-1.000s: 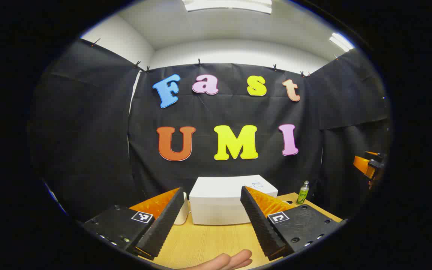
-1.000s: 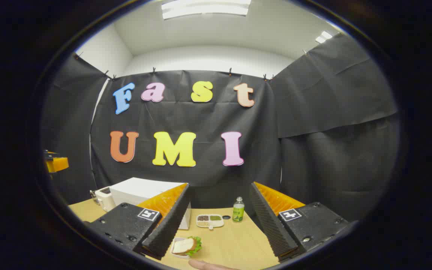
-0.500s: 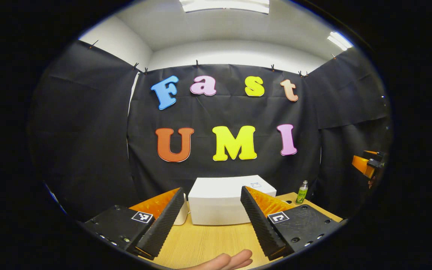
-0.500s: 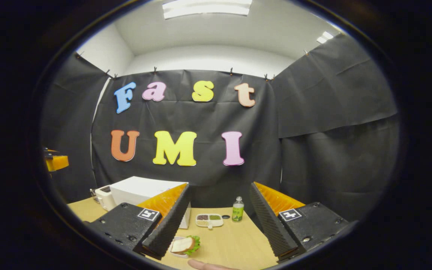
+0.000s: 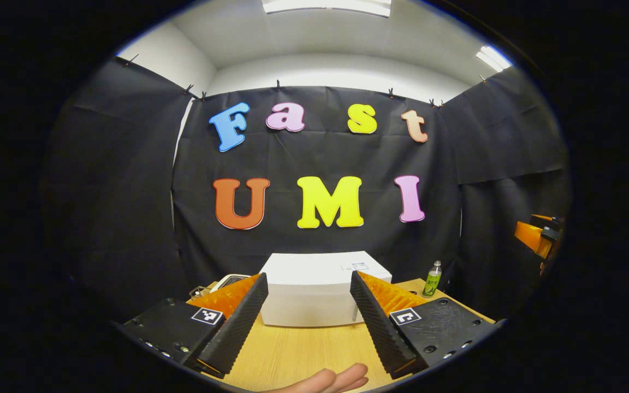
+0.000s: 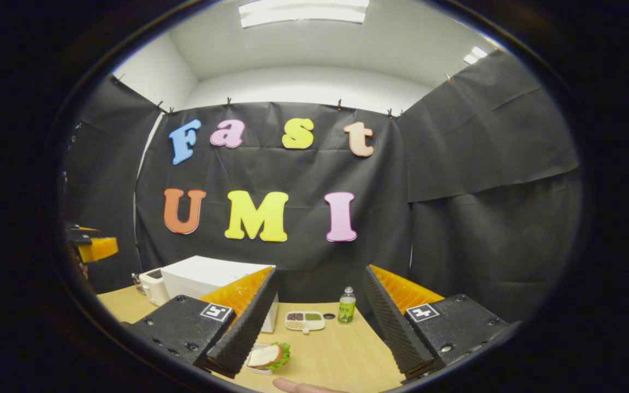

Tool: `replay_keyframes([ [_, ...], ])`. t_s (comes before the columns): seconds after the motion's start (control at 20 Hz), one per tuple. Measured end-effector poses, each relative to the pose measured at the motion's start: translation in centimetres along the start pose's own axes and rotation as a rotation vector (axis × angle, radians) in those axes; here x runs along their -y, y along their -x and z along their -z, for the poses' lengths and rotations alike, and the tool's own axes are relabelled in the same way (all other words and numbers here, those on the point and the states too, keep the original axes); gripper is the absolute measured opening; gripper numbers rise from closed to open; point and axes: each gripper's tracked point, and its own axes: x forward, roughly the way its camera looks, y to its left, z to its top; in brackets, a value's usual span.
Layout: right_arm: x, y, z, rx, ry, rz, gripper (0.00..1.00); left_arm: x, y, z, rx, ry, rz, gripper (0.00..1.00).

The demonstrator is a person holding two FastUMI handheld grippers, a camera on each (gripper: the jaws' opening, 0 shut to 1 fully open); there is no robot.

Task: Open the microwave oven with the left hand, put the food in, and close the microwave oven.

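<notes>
Wooden table (image 5: 298, 349) carries all items. White microwave oven (image 5: 314, 289) at table's back, door shut, directly ahead of left gripper (image 5: 308, 319); jaws spread, nothing between. Right gripper (image 6: 314, 322): jaws spread, empty, raised above table. Sandwich (image 6: 268, 356) on small plate, near table's front edge, just beside right gripper's left finger. Divided snack tray (image 6: 304, 320) and green bottle (image 6: 346, 307) stand right of oven. Fingertips of a hand (image 5: 331, 379) at lower rim.

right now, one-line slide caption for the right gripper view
Open right claw over a wooden table, sandwich below, bottle and white microwave behind.
</notes>
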Motion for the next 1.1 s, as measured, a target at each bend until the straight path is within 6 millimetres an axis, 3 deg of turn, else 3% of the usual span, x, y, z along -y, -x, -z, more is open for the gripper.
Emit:
replay_keyframes([
  [0.3,0.6,0.2,0.2,0.004,0.003,-0.012,1.00,6.0,-5.5,4.2,-0.050,0.007,0.076,0.95],
  [0.5,1.4,0.5,0.5,0.003,-0.010,-0.011,1.00,7.9,-9.3,7.0,-0.054,0.012,0.078,0.95],
  [0.6,1.7,0.8,0.8,0.000,-0.049,-0.013,0.95,8.9,-11.6,9.4,-0.060,0.012,0.085,0.95],
  [0.65,1.8,0.8,0.8,0.001,-0.069,-0.017,1.00,9.3,-12.9,10.6,-0.065,0.005,0.085,0.95],
  [0.7,1.9,0.8,0.9,0.003,-0.078,-0.018,0.95,9.7,-14.2,12.0,-0.069,-0.002,0.084,0.95],
  [0.8,2.2,0.8,1.0,0.010,-0.068,-0.022,0.94,9.7,-16.7,14.4,-0.054,-0.026,0.043,0.95],
  [0.9,2.2,0.6,1.0,0.021,-0.061,-0.034,1.00,10.8,-19.2,16.9,-0.048,-0.065,0.044,0.96],
  [1.0,2.4,0.6,0.9,0.036,-0.052,-0.041,1.00,12.4,-21.0,19.8,-0.082,-0.064,0.083,0.95],
  [1.1,2.9,0.4,1.4,0.039,-0.054,-0.042,1.00,12.7,-22.4,21.7,-0.107,-0.042,0.074,0.96],
])
